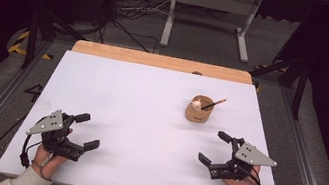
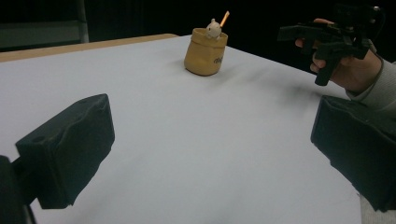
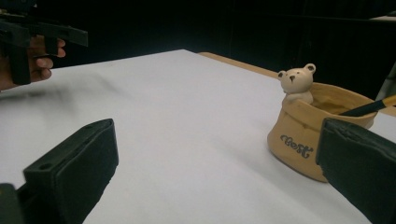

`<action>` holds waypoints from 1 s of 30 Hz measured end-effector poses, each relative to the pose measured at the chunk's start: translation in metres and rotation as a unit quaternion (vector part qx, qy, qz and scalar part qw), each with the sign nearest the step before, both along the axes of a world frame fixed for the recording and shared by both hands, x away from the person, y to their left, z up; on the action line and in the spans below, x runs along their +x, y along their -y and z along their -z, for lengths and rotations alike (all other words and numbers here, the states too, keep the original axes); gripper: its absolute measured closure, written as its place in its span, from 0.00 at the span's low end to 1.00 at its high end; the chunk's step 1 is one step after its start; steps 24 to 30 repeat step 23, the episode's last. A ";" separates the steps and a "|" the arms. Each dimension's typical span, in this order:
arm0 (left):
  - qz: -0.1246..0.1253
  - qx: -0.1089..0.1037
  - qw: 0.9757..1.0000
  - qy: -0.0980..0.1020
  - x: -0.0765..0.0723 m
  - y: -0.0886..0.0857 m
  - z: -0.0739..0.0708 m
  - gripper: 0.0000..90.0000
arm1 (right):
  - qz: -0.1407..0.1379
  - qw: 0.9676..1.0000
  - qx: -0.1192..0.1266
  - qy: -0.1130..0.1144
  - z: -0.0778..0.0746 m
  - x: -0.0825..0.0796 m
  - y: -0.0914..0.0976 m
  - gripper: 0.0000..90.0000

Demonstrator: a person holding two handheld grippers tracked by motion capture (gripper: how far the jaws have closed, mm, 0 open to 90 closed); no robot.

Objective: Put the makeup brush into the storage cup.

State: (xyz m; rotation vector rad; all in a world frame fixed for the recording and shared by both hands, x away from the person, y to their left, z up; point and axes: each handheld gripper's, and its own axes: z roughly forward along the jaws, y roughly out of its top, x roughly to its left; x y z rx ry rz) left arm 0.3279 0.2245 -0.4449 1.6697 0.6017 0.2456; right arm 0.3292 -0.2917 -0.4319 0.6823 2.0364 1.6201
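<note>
Nearest the high camera, two sleeved forearms come in from the bottom edge, each hand holding a hand-held gripper low over the white surface [image 1: 147,120]. On the person's left, the left hand-held gripper [image 1: 86,131] has its jaws spread wide with nothing between them, and its own view shows the two black pads far apart over bare white. On the other side, the right hand-held gripper [image 1: 214,147] is likewise released, jaws apart and empty. Ahead of the right one, well apart from both, a tan sack-shaped pot [image 1: 198,110] stands upright toward the far right of the surface. A small white bear figure [image 3: 297,82] peeks over its rim, and a pencil [image 1: 215,104] leans out of it. In the right gripper view the pot sits just behind the right-hand jaw, not touching it.
</note>
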 end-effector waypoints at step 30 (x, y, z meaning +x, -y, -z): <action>-0.013 -0.003 1.000 -0.004 0.001 0.000 0.005 0.01 | 0.014 1.000 0.005 -0.004 0.010 -0.003 0.001 0.00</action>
